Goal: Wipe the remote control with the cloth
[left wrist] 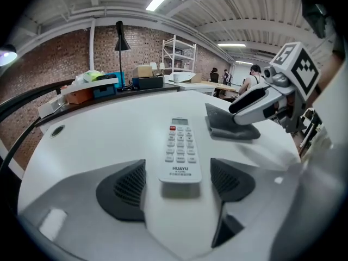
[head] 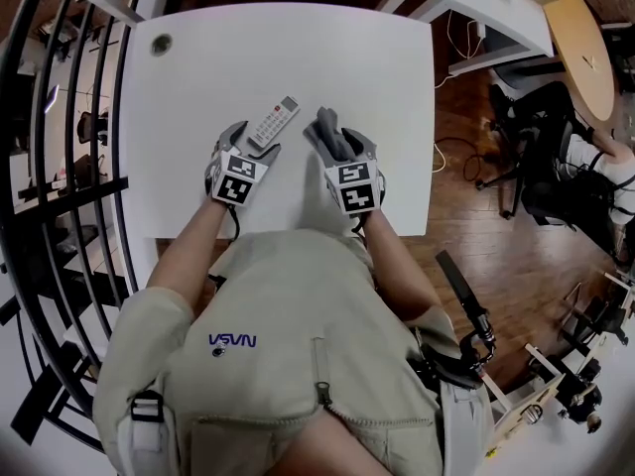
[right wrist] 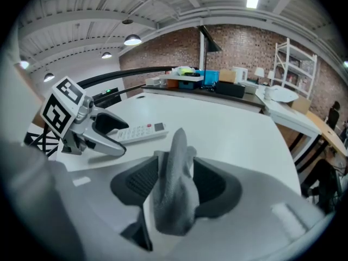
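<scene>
The remote control (left wrist: 179, 145) lies flat and keys-up on the white table (head: 198, 77), with its lower end between the 2 jaws of the left gripper (left wrist: 178, 182). Those jaws stand wide apart. Bare table shows on each side of the remote control and neither pad touches it, so the left gripper has hold of nothing.

The grey cloth (right wrist: 173, 197) is just beside the remote control, to its right in the head view and apart from it. It stands bunched up between the jaws of the right gripper (right wrist: 176, 170), with its lower part resting on the table. These jaws are a good way open, but the cloth fills the gap and meets both pads. We read that as a light hold on the cloth, not a firm pinch. Both grippers slant down toward the table, side by side.

We judge that no wiping is under way at this moment, since cloth and remote control do not touch and nothing steadies the remote control. A wipe would first call for the left jaws to close on the lower end of the remote control so it cannot slide. The right jaws would need to tighten on the cloth, which would then be carried across and pressed along the keypad.
</scene>
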Demonstrator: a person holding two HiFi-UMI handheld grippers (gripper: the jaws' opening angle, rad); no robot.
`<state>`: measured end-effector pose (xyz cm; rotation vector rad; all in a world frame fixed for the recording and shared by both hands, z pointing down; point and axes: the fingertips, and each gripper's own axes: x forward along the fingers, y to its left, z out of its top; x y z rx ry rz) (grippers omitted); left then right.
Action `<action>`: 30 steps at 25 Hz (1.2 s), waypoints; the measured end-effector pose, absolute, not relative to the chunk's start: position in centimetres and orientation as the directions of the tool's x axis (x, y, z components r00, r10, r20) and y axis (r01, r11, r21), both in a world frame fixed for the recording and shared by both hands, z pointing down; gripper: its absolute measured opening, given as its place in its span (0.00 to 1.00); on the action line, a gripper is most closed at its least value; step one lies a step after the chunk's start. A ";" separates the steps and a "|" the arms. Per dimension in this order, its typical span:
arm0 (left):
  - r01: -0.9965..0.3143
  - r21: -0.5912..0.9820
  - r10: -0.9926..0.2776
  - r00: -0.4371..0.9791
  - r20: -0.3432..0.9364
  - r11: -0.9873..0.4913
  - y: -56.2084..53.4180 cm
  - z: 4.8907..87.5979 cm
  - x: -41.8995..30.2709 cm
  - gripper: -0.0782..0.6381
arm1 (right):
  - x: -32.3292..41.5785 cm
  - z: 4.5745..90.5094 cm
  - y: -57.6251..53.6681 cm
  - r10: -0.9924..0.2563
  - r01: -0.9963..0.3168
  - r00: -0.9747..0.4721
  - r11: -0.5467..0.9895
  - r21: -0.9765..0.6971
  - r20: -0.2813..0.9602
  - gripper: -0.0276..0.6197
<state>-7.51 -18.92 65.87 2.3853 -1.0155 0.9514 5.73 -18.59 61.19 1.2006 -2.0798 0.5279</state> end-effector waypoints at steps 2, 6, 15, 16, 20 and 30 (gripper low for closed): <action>-0.734 0.076 -0.483 0.518 0.707 -0.675 -18.8 65.6 -7.6 0.65 | 5.7 61.6 -18.5 -0.593 -0.871 -0.353 0.492 -0.022 0.724 0.36; -0.709 0.059 -0.478 0.532 0.699 -0.703 -18.4 66.0 -7.1 0.60 | 5.9 62.0 -18.5 -0.589 -0.873 -0.352 0.486 -0.029 0.728 0.36; -0.655 0.077 -0.426 0.570 0.703 -0.751 -17.9 65.9 -6.3 0.46 | 5.6 61.9 -18.2 -0.587 -0.875 -0.358 0.482 -0.041 0.727 0.36; -0.656 0.077 -0.426 0.570 0.703 -0.751 -17.9 65.9 -6.4 0.46 | 5.6 62.0 -18.1 -0.586 -0.875 -0.356 0.483 -0.039 0.728 0.36; -0.672 0.080 -0.434 0.560 0.706 -0.736 -17.9 66.0 -6.5 0.45 | 5.4 62.1 -17.8 -0.579 -0.868 -0.359 0.496 -0.033 0.732 0.36; -0.703 0.075 -0.481 0.557 0.677 -0.708 -17.3 63.7 -6.1 0.45 | 5.4 64.3 -17.8 -0.504 -0.823 -0.351 0.569 -0.003 0.789 0.49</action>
